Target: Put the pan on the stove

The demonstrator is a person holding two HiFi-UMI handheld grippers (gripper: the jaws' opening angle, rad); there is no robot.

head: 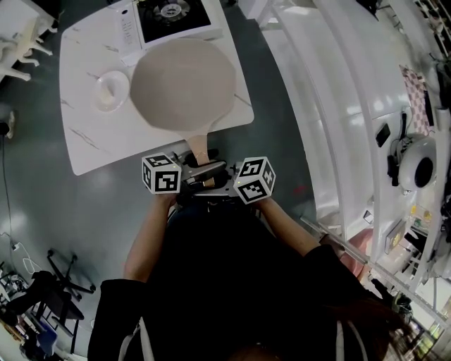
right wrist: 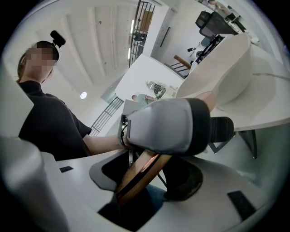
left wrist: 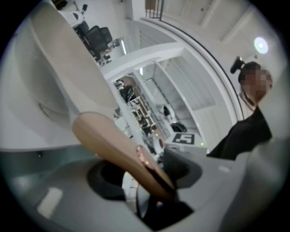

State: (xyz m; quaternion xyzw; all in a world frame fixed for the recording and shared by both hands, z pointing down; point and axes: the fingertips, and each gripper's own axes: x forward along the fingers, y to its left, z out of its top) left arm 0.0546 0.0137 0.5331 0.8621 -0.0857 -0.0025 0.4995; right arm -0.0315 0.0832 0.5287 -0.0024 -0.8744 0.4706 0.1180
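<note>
A large beige pan [head: 183,83] lies on the white table [head: 91,141], just in front of the black stove [head: 173,17] at the table's far edge. Its wooden handle [head: 199,148] sticks out past the near edge toward me. My left gripper [head: 192,176] and my right gripper [head: 218,178] meet at the handle's end, each shut on it. In the left gripper view the handle [left wrist: 113,145] runs down into the jaws [left wrist: 158,190], with the pan [left wrist: 59,68] rising behind. In the right gripper view the handle [right wrist: 140,174] sits between the jaws [right wrist: 131,186], and the left gripper [right wrist: 172,124] crosses in front.
A small white dish [head: 111,90] sits left of the pan on the table. A white strip [head: 127,28] lies beside the stove. White cabinets [head: 338,106] run along the right. A chair base [head: 67,271] stands on the grey floor at lower left.
</note>
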